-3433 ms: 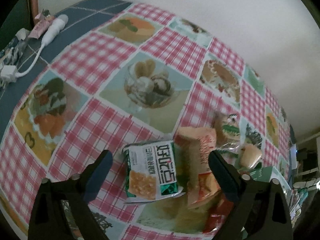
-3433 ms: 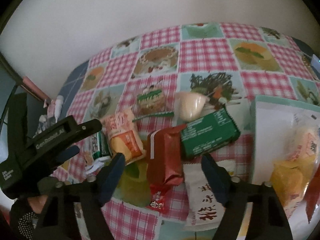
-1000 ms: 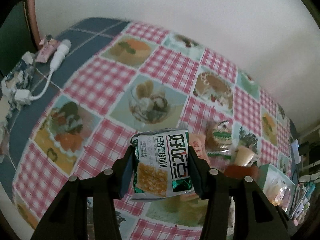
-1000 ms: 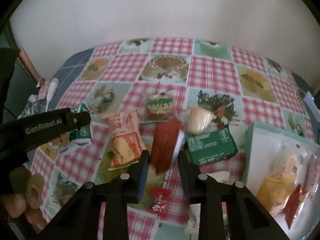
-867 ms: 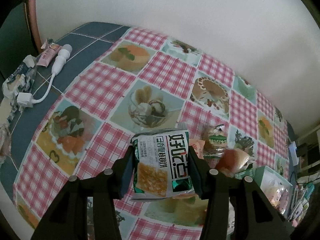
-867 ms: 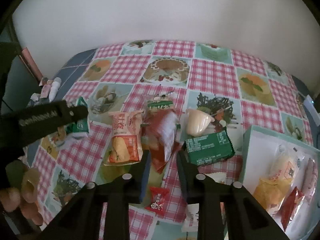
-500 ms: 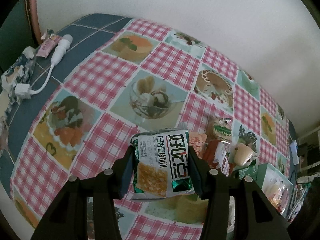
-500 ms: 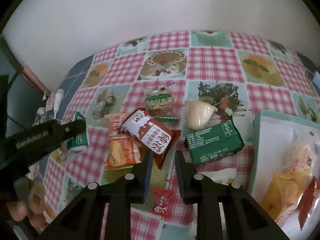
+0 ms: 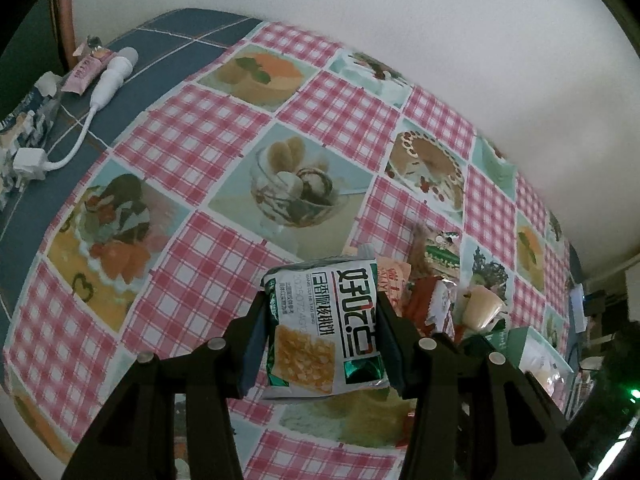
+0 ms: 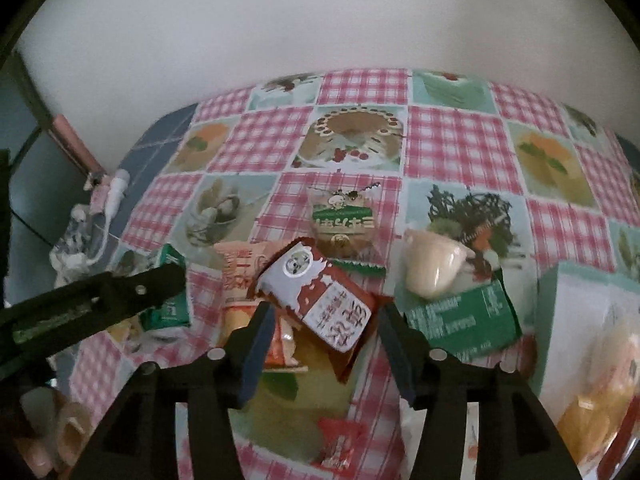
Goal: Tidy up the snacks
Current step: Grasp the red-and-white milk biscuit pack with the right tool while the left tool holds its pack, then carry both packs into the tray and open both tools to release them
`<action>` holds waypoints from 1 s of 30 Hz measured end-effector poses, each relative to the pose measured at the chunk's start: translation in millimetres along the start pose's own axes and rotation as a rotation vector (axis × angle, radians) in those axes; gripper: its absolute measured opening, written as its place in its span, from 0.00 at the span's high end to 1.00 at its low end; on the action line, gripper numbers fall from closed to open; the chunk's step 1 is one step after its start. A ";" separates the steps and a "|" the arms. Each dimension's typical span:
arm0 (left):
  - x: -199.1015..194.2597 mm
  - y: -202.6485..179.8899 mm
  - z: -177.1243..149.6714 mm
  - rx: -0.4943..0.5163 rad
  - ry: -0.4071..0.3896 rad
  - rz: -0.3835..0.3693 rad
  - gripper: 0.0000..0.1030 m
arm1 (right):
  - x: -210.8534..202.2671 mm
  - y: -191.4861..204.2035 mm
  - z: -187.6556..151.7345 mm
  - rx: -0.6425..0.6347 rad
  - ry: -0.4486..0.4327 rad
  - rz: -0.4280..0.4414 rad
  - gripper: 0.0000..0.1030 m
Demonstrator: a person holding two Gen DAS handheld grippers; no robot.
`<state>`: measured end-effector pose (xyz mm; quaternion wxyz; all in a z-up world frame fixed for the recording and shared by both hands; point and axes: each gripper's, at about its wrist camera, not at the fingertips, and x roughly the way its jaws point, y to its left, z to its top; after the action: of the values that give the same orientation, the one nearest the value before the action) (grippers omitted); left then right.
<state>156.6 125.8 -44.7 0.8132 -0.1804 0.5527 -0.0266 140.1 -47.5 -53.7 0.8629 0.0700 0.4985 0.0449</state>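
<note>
My left gripper (image 9: pixel 322 330) is shut on a white and green cracker packet (image 9: pixel 326 326) and holds it above the checked tablecloth (image 9: pixel 192 152). In the right wrist view the same packet (image 10: pixel 168 300) shows at the left in the left gripper's fingers. My right gripper (image 10: pixel 326 336) has opened wide; the red and white snack packet (image 10: pixel 320 300) lies tilted between its spread fingers, on the pile. An orange packet (image 10: pixel 240 276), a green packet (image 10: pixel 460 316), a cream jelly cup (image 10: pixel 432 268) and a clear cake packet (image 10: pixel 344 220) lie around it.
A teal-rimmed white tray (image 10: pixel 560 300) with several packed snacks stands at the right. A small red candy (image 10: pixel 340 440) lies near the front. A white cable and plug (image 9: pixel 60 152) and a pink tube (image 9: pixel 86 70) lie on the blue cloth at the far left.
My right gripper has opened and the red and white packet has dropped from its grip onto the pile. My left gripper still holds the cracker packet up.
</note>
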 end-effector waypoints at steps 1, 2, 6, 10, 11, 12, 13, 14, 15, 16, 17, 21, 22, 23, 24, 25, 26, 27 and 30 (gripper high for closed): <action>1.2 0.8 0.0 -0.003 0.004 -0.005 0.50 | 3.3 -0.5 1.2 -0.002 0.005 -0.002 0.42; 2.2 1.5 0.0 -0.006 0.007 -0.008 0.50 | 7.9 -1.8 4.0 0.001 0.009 0.000 0.41; 6.2 4.7 0.6 -0.024 0.020 -0.021 0.50 | 17.8 -0.7 13.1 -0.012 0.008 0.006 0.41; 9.0 6.8 0.9 -0.034 0.030 -0.023 0.50 | 31.1 2.6 14.5 -0.035 0.030 -0.004 0.41; 9.7 7.0 1.0 -0.035 0.032 -0.022 0.50 | 33.6 2.1 12.9 -0.028 0.039 -0.009 0.41; 10.8 6.9 1.2 -0.036 0.035 -0.021 0.50 | 35.9 1.0 12.2 -0.019 0.045 -0.015 0.42; 11.7 6.8 1.5 -0.037 0.037 -0.021 0.50 | 38.2 -0.1 11.6 -0.010 0.049 -0.019 0.42; 12.6 6.4 1.7 -0.037 0.040 -0.021 0.50 | 38.6 -0.7 11.4 -0.006 0.049 -0.021 0.42; 13.3 6.1 1.8 -0.039 0.041 -0.021 0.50 | 38.5 -0.5 11.4 -0.006 0.046 -0.023 0.42; 14.2 6.2 1.7 -0.039 0.044 -0.022 0.50 | 38.6 -0.2 11.2 -0.007 0.047 -0.026 0.43; 15.0 6.4 1.7 -0.039 0.046 -0.023 0.50 | 38.8 0.6 10.5 -0.011 0.048 -0.030 0.48; 15.4 6.8 1.7 -0.041 0.043 -0.022 0.50 | 37.6 5.0 8.5 -0.029 0.054 -0.070 0.58; 14.5 6.7 2.0 -0.040 0.039 -0.022 0.50 | 36.5 4.5 7.6 -0.025 0.056 -0.064 0.58; 13.9 6.6 2.4 -0.038 0.036 -0.022 0.50 | 34.8 4.3 7.0 -0.020 0.057 -0.058 0.59; 13.0 7.0 2.6 -0.038 0.033 -0.021 0.50 | 31.8 4.3 6.4 -0.020 0.055 -0.058 0.59; 11.5 8.0 2.7 -0.038 0.029 -0.021 0.50 | 28.5 5.0 6.2 -0.021 0.051 -0.061 0.59; 10.5 8.3 2.8 -0.039 0.026 -0.019 0.50 | 25.6 5.9 6.5 -0.023 0.047 -0.060 0.59; 9.2 8.5 3.1 -0.039 0.023 -0.017 0.50 | 22.5 6.7 6.6 -0.024 0.044 -0.058 0.59; 2.9 6.5 3.9 -0.033 0.007 -0.015 0.50 | 10.3 9.9 6.5 -0.035 0.029 -0.056 0.59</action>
<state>160.3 132.2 -48.1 0.8079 -0.1977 0.5547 -0.0241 150.8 -36.7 -57.7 0.8575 0.0403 0.5120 0.0304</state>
